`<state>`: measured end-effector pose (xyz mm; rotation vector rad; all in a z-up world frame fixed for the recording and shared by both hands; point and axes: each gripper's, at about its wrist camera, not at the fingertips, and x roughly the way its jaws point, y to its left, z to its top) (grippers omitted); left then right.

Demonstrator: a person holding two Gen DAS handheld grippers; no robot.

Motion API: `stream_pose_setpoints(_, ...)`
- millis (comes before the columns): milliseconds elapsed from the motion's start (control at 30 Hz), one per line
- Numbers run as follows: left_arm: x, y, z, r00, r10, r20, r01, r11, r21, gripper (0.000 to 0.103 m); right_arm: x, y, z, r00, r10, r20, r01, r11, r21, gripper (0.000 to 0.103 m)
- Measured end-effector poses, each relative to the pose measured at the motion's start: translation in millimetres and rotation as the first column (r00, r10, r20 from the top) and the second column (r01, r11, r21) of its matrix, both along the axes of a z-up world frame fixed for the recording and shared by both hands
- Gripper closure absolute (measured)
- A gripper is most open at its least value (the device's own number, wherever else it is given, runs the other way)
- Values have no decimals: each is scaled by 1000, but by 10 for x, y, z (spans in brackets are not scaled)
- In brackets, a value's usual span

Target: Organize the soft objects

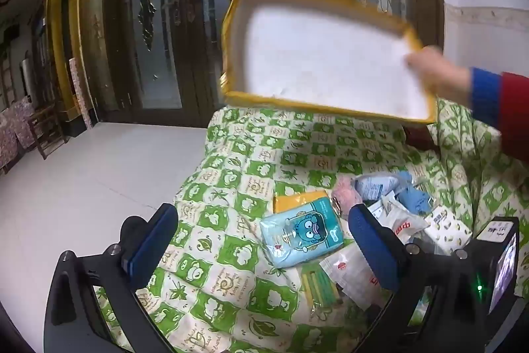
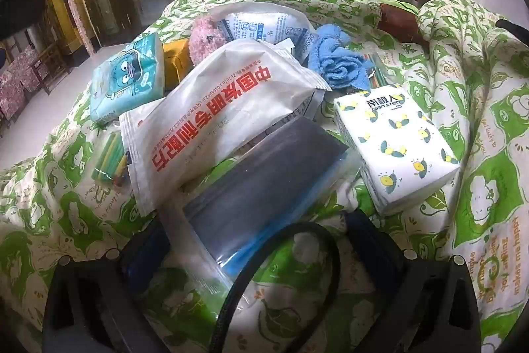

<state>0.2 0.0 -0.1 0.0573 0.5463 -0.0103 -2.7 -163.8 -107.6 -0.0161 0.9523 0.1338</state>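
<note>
Soft packs lie piled on a green-and-white quilt (image 1: pixel 231 181). A blue cartoon tissue pack (image 1: pixel 299 234) lies between my left gripper's (image 1: pixel 264 240) open fingers, untouched; it also shows in the right wrist view (image 2: pixel 127 78). A white pack with red lettering (image 2: pixel 215 118), a grey-and-blue zip bag (image 2: pixel 264 177), a lemon-print tissue pack (image 2: pixel 393 144), a blue cloth (image 2: pixel 337 62) and a pink fluffy item (image 2: pixel 205 33) lie ahead of my right gripper (image 2: pixel 254 253). Its fingers are open, resting on the quilt around the zip bag's near end. A bare hand (image 1: pixel 436 71) holds a yellow-rimmed white tray (image 1: pixel 324 55) in the air.
A yellow pack (image 1: pixel 297 199) lies behind the cartoon pack. Green sticks in a clear bag (image 2: pixel 110 159) lie at the pile's left. A black cable loop (image 2: pixel 284 270) hangs before the right gripper. White floor (image 1: pixel 99 174) and wooden glass doors (image 1: pixel 158 22) lie beyond the quilt.
</note>
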Motion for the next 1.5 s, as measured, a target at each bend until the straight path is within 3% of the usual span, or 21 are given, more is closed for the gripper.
stream_pose_setpoints(133,-5,16,17,1000,5,-4,-5,1000,-14,0,0,1,0,1000,0,1,0,1000,-2,0)
stream_pose_setpoints(367,-189,113,-203,1000,27,4,-26,997,-69,0,-1,2,0,1000,1,-1,-1,1000,-1,0)
stream_pose_setpoints(667,32,149,-320,996,-15,-84,4,992,-127,0,16,4,7,1000,1,-1,-1,1000,0,0)
stream_pose_setpoints(933,95,98,-298,989,-7,-146,-6,996,-87,0,6,7,35,1000,0,2,0,1000,3,0)
stream_pose_setpoints(1267,139,164,-320,981,28,-191,-47,994,-96,0,53,22,-5,1000,6,-26,-6,1000,-6,0)
stream_pose_setpoints(1367,133,145,-313,981,30,-194,-47,996,-82,0,57,-47,120,997,35,-68,-32,999,41,0)
stream_pose_setpoints(1500,131,164,-310,980,41,-195,-57,995,-79,0,-136,-122,326,998,52,-45,-48,995,88,0)
